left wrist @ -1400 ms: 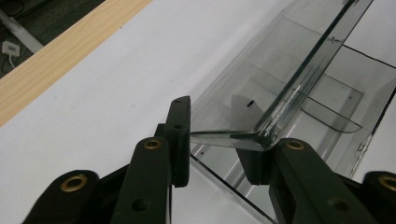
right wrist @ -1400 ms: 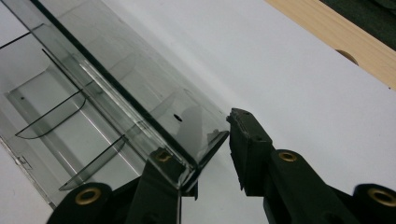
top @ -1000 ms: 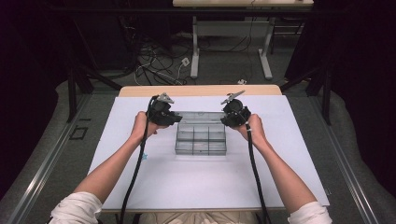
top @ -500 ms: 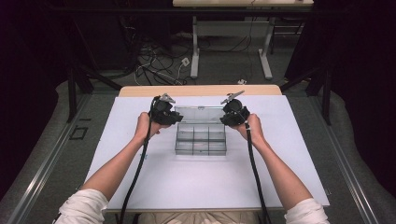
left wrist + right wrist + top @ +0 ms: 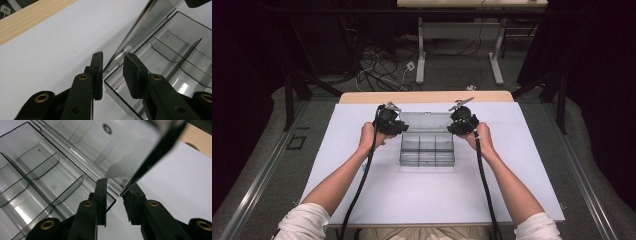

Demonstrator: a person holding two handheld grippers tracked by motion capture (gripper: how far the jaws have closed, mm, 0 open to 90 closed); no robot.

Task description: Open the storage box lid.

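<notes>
The organiser box (image 5: 427, 149) is clear, smoke-tinted plastic, rectangular, with thin curved and straight dividers forming small compartments. It sits on the tabletop (image 5: 362, 200) at mid-width, toward the far half. Its hinged lid (image 5: 426, 121) is the same glossy transparent plastic and stands raised along the far edge of the box.

The left claw (image 5: 398, 125) and right claw (image 5: 456, 125) are matte black, with flat pads and brass-coloured rivets at the joints. Each is positioned at one far corner of the box, at the ends of the lid.

The tabletop is covered by a smooth white sheet; a light wood strip (image 5: 427, 96) shows at its far edge. Beyond it lie grey floor, loose cables (image 5: 377, 75) and the white legs of another desk (image 5: 497, 60); the surroundings are dark.

The high view shows both forearms in white sleeves and the trailing black cables. The left gripper view shows the lid's side edge (image 5: 130, 47) between the jaws, which stand apart with a gap at each pad: left claw released. The right gripper view shows the lid's edge (image 5: 150, 162) above the parted jaws, with no pad pressing on it: right claw released.
</notes>
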